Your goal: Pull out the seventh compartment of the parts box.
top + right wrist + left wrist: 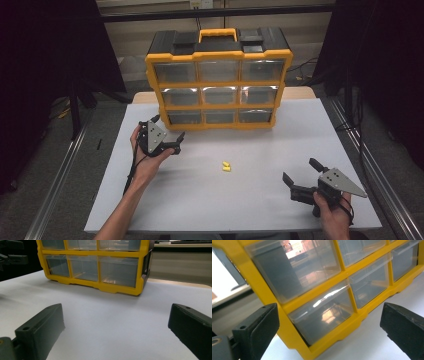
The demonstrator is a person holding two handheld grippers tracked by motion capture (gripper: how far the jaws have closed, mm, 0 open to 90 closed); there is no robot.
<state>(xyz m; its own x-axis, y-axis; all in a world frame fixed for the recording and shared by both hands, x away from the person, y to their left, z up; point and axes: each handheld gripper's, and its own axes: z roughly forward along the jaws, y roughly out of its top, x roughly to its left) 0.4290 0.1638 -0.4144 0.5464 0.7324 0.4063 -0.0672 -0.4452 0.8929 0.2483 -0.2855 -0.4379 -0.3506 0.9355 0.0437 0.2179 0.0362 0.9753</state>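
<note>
A yellow and black organiser (pixel 218 81) with clear drawers stands at the back of the white table (pixel 225 205). My left gripper (pixel 169 131) is open, held just off the organiser's lower left corner. In the left gripper view its jaws (pixel 329 322) frame the bottom left drawer (pixel 319 312), which is shut and looks empty. Two small yellow pieces (pixel 226 166) lie together mid-table. My right gripper (pixel 302 171) is open near the front right, low over the table, with nothing between its jaws. In the right gripper view it (pixel 116 317) faces the organiser (pixel 117 290).
A yellow carry handle (pixel 218 34) tops the organiser. Metal rails (pixel 370 165) run along both sides of the table, with dark curtains behind. Cables lie on the floor at the right. Bare table surface spreads between the two hands.
</note>
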